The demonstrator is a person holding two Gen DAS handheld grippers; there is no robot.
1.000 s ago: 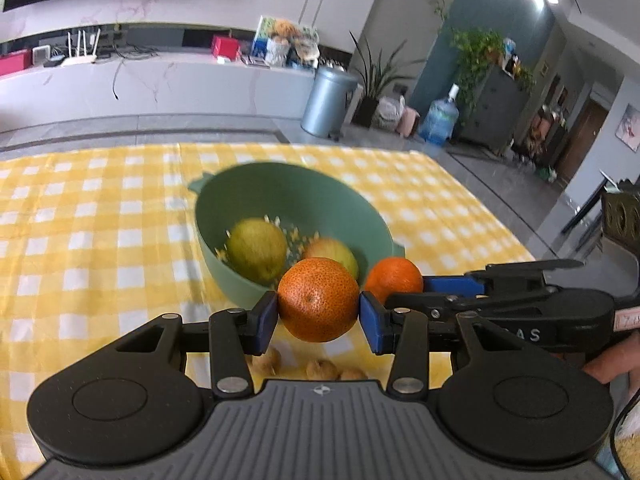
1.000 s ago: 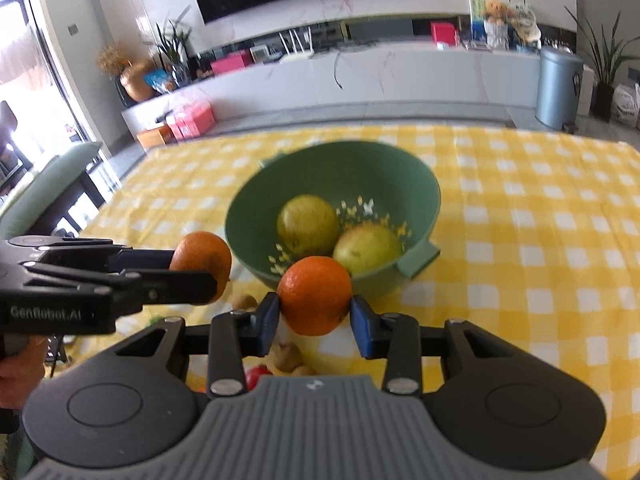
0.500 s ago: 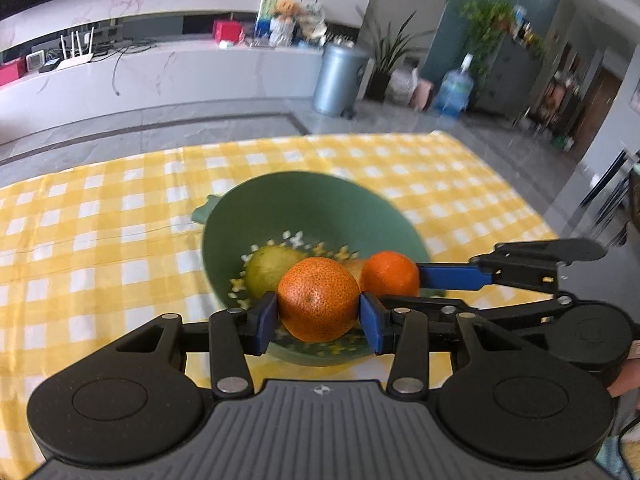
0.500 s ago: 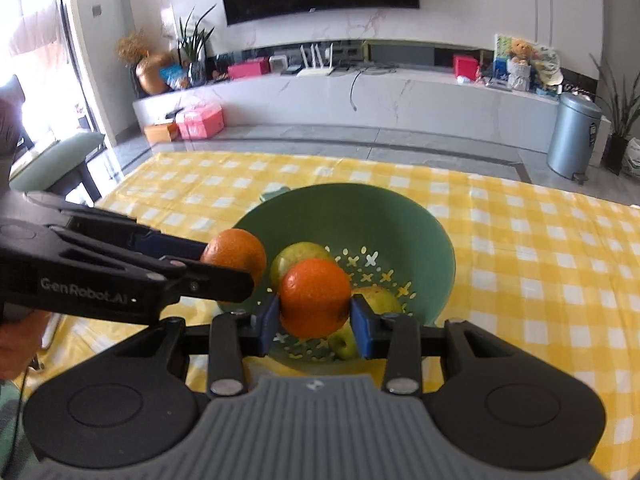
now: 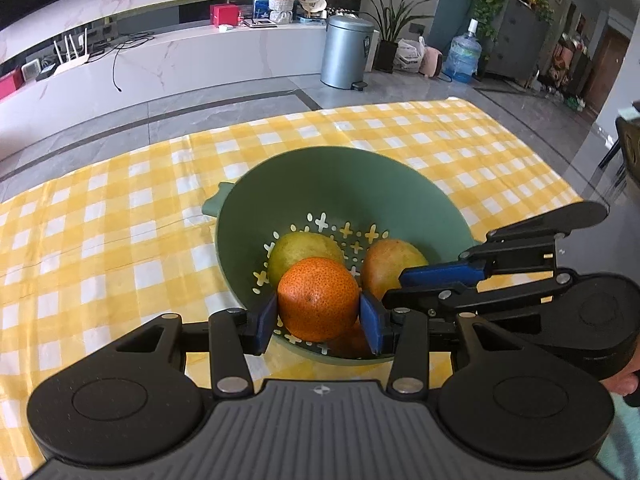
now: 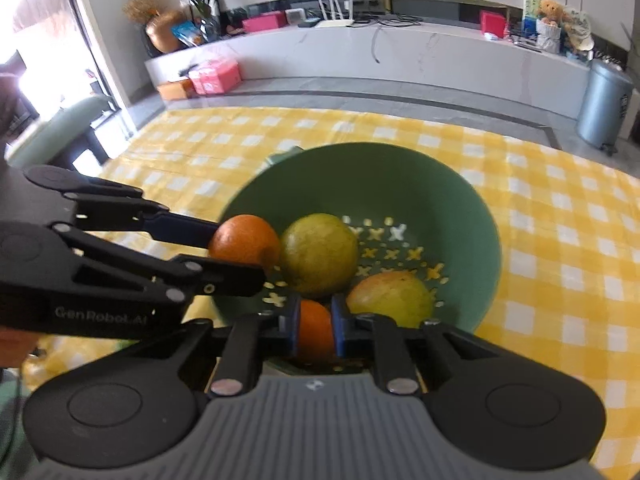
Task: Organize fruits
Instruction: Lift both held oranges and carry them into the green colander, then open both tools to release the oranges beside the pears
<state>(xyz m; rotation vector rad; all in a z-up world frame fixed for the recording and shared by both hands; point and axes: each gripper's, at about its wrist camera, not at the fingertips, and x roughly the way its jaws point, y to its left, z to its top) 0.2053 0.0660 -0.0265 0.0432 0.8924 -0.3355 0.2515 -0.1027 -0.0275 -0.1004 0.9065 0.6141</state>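
A green colander bowl [image 5: 332,184] [image 6: 400,176] stands on the yellow checked cloth. In it lie a greenish pear [image 5: 304,252] [image 6: 318,254] and a yellow-red pear [image 5: 392,260] [image 6: 390,298]. My left gripper [image 5: 318,316] [image 6: 240,256] is shut on an orange [image 5: 318,298] [image 6: 244,240], just above the bowl's near side. My right gripper [image 6: 315,320] [image 5: 394,286] hangs over the bowl from the right, jaws shut to a narrow gap. A second orange [image 6: 315,330] [image 5: 352,342] lies low in the bowl beyond its pads, half hidden.
The checked tablecloth [image 5: 100,240] spreads to the left and behind the bowl; its far edge drops to a grey floor. A hand [image 5: 624,380] holds the right gripper at the frame's edge. A metal bin [image 5: 346,52] stands far off.
Both grippers moved forward over the bowl and lower. The right gripper's jaws went from holding the second orange to nearly together, and that orange now lies in the bowl.
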